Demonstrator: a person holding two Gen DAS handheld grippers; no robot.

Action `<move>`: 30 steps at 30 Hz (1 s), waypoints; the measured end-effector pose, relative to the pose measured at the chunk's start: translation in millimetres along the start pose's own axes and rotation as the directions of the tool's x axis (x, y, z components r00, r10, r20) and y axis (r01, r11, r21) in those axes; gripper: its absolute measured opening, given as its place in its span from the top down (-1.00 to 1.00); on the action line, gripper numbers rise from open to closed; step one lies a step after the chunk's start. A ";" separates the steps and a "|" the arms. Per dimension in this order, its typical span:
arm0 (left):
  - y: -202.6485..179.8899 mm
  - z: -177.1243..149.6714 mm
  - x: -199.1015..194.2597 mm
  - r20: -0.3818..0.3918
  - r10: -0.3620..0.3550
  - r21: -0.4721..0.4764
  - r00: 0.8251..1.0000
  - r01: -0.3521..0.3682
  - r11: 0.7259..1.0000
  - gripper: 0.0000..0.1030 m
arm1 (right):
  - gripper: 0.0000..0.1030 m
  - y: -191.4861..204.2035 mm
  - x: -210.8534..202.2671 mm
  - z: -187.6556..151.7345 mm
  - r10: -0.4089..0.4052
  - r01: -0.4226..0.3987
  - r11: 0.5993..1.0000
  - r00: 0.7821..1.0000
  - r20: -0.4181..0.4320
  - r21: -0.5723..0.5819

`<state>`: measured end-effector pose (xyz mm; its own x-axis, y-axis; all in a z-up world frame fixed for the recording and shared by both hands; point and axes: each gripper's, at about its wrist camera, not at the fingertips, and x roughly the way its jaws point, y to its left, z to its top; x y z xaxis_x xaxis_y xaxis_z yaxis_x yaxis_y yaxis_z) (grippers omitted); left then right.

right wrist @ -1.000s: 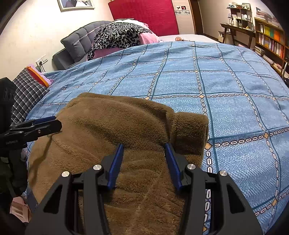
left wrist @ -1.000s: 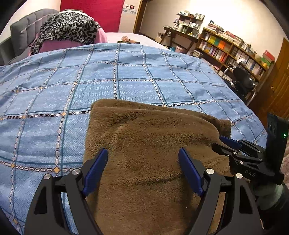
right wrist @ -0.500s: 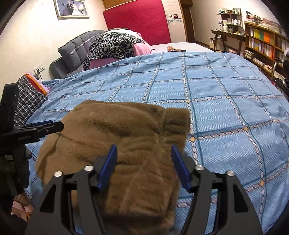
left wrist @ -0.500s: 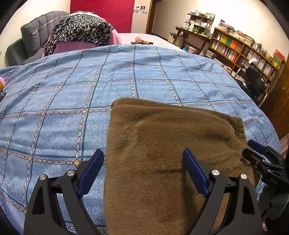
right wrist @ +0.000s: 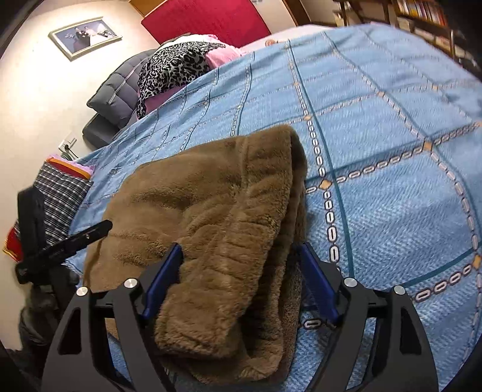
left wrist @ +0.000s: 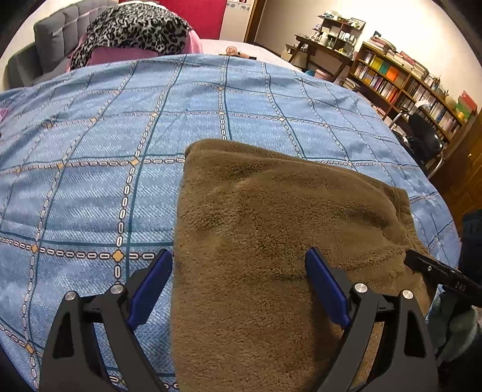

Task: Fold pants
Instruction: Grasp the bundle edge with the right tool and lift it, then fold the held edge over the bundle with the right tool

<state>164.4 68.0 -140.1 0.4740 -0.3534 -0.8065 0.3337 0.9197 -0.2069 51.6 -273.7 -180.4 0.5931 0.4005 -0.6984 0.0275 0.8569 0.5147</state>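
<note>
The brown fleece pants (left wrist: 271, 241) lie folded in a thick stack on the blue checked bedspread (left wrist: 90, 196); they also show in the right wrist view (right wrist: 211, 226). My left gripper (left wrist: 238, 283) is open, its blue pads over the near left part of the pants, holding nothing. My right gripper (right wrist: 241, 280) is open, its pads on either side of the stack's near right edge, where the layers bulge up. The right gripper's finger shows at the pants' right edge in the left wrist view (left wrist: 436, 271). The left gripper shows at the left in the right wrist view (right wrist: 66, 241).
A leopard-print cloth (left wrist: 132, 27) and pink bedding lie on a grey sofa at the far end. Bookshelves (left wrist: 406, 81), a desk and a black chair (left wrist: 424, 138) stand to the right. A plaid pillow (right wrist: 60, 193) lies at the bed's left edge.
Both grippers have drawn back toward the near edge of the pants. The right gripper has tilted and opened wider around the stack's right edge.
</note>
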 end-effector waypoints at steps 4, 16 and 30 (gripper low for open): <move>9.5 -0.1 5.5 -0.035 -0.061 -0.053 0.998 0.059 0.997 -0.76 | -0.67 -6.0 6.4 3.4 0.039 -0.038 0.999 0.999 -0.037 0.032; 49.5 -6.3 34.8 -0.142 -0.354 -0.324 0.924 0.295 0.899 -0.83 | -0.76 -15.0 21.0 6.7 0.130 -0.118 0.987 0.987 -0.100 0.110; 53.7 -5.4 32.8 -0.151 -0.454 -0.312 0.878 0.393 0.865 -0.47 | -0.36 -3.9 27.3 12.0 0.150 -0.141 0.988 0.979 -0.135 0.070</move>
<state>193.5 106.7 -180.7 0.1416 -0.7016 -0.6983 0.2209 0.7100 -0.6686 77.3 -270.0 -195.5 0.4763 0.5644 -0.6742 -0.0006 0.7670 0.6416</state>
